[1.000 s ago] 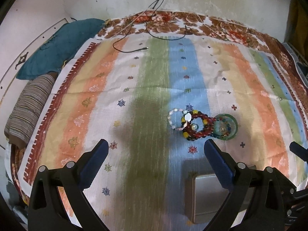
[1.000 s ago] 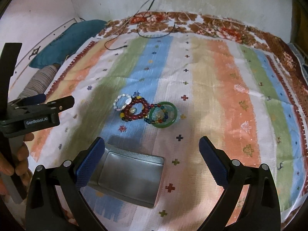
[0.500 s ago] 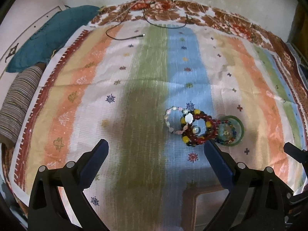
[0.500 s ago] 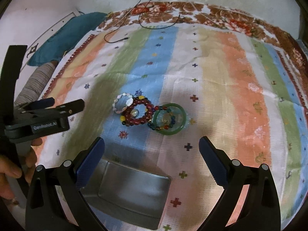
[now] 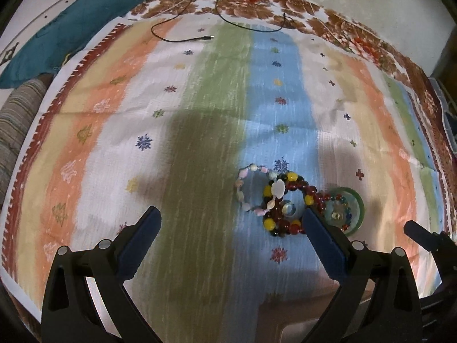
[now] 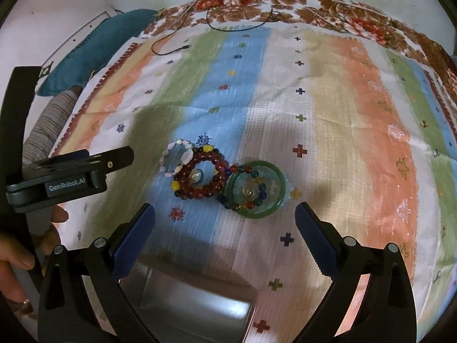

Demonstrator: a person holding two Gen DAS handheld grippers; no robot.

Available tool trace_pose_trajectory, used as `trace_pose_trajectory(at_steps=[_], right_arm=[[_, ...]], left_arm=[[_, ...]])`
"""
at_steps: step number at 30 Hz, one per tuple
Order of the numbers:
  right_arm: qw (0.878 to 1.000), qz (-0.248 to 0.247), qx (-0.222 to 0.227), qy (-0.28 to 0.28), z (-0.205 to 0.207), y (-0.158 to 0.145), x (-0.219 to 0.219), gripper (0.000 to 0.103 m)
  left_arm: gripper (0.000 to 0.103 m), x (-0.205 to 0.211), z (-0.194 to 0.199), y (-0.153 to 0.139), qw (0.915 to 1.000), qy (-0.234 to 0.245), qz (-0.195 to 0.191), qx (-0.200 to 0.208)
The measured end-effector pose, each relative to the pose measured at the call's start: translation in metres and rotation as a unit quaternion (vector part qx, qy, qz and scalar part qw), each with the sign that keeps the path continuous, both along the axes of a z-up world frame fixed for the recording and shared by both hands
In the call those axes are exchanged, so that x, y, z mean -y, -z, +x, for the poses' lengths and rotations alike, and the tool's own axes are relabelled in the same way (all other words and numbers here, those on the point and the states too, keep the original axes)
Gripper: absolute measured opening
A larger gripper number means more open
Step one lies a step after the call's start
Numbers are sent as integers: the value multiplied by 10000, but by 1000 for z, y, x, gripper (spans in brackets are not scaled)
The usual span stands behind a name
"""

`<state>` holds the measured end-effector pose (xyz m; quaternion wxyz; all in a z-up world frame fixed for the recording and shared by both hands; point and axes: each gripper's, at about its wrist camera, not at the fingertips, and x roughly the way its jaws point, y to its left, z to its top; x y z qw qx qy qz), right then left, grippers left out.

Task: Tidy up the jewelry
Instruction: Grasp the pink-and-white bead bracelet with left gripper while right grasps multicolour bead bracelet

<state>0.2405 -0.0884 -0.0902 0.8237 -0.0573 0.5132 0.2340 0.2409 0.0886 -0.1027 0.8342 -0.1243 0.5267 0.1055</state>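
Striped cloth (image 6: 328, 108), with bracelets (image 6: 200, 175) now closer between both wide-open grippers (image 5: 231, 245) (image 6: 225, 240), tin (image 6: 194, 311) slid to the bottom edge, probably reaching to pick.

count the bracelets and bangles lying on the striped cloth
4, clustered on the blue stripe: a pale shell bracelet leftmost, a dark red beaded bracelet overlapping it, a green bangle rightmost, and a multicolour bead bracelet lying across the bangle. Smaller pieces sit inside the loops.
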Motion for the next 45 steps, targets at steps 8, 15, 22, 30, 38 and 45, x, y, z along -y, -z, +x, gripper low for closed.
trace_pose_trajectory(at_steps=[8, 15, 22, 30, 38, 45], right_arm=[[9999, -54, -142, -67, 21, 18, -10, 95], [9994, -147, -290, -88, 34, 33, -13, 91], [9989, -237, -381, -105, 45, 46, -16, 82], [9986, -258, -443, -131, 54, 52, -19, 71], [9977, -289, -599, -102, 62, 60, -16, 56], [9971, -383, -649, -63, 64, 67, -11, 43]], left_arm=[[96, -8, 16, 18, 9998, 68, 120, -175], [82, -8, 26, 36, 9982, 144, 413, -422], [77, -3, 38, 44, 9973, 327, 509, -413], [57, -2, 45, 58, 9969, 463, 467, -423], [37, -6, 49, 63, 9973, 464, 341, -453], [32, -8, 47, 68, 9972, 442, 347, -499]])
